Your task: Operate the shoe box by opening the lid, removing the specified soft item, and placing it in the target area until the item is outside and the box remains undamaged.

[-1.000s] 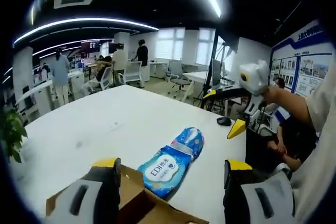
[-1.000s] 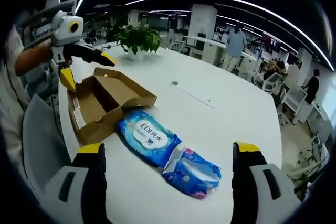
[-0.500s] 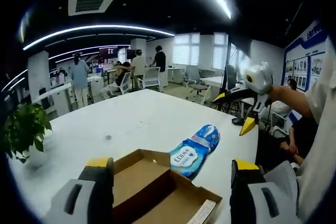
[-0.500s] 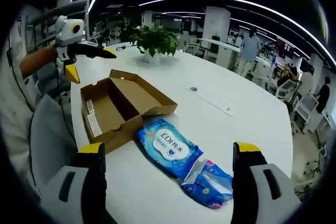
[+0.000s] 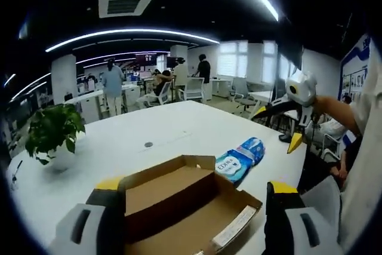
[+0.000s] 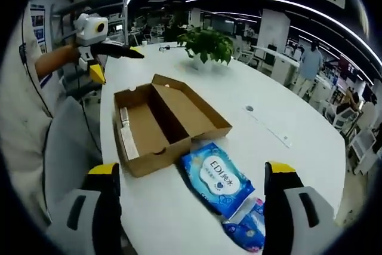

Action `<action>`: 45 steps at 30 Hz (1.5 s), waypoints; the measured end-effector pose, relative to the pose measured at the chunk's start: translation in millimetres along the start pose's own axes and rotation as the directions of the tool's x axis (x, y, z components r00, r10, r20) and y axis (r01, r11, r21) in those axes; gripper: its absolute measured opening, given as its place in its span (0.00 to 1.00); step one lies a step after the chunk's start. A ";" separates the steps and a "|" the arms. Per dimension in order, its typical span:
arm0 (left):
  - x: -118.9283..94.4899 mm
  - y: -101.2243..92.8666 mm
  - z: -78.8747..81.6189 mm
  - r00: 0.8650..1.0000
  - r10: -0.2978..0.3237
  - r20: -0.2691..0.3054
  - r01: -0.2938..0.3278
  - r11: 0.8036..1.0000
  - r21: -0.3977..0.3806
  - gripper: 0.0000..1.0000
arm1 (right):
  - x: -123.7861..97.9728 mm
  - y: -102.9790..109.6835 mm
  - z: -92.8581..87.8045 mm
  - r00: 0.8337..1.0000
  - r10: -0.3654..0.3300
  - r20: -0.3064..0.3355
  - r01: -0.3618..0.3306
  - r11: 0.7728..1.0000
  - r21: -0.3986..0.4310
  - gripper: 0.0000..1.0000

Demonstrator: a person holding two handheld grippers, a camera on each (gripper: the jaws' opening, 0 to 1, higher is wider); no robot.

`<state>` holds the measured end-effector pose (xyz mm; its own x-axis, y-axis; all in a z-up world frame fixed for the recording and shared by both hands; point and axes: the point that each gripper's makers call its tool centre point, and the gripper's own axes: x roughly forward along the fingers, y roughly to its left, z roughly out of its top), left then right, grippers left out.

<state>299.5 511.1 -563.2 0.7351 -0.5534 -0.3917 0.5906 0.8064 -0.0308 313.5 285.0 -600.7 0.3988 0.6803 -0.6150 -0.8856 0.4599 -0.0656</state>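
Note:
An open brown cardboard shoe box (image 6: 160,122) lies on the white table (image 6: 286,117), lid folded back, its inside bare. Beside it rests a blue pack of wet wipes (image 6: 217,177) with a second blue soft pack (image 6: 248,232) at its end. In the left gripper view the box (image 5: 185,204) sits just ahead of my open left gripper (image 5: 194,219), and the blue packs (image 5: 237,160) lie beyond it. My right gripper (image 6: 192,207) is open above the table near the wipes, holding nothing. The left gripper (image 6: 110,58) hangs open over the table's edge; the right gripper (image 5: 280,123) hangs open too.
A potted green plant (image 6: 206,43) stands on the table beyond the box, also plant (image 5: 52,132). A small round port (image 6: 249,108) is set in the tabletop. Office chairs, desks and several people fill the background. A person's sleeve (image 5: 364,159) borders the right.
Both views have swung toward the box side of the table: the plant has come into the left gripper view, and the box now sits more central. The packs and box lie where they were.

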 end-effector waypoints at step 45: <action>-73.0 46.3 -59.9 0.972 0.229 -0.049 -0.232 0.971 -0.064 1.00 | 149.9 86.3 -18.1 0.860 0.450 -0.241 -0.504 0.824 -0.259 0.64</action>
<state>253.2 601.3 -591.2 0.8336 -0.3432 -0.4328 0.3815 0.9244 0.0020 292.5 416.3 -712.7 -0.1130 0.6540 -0.7480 -0.9924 -0.1115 0.0525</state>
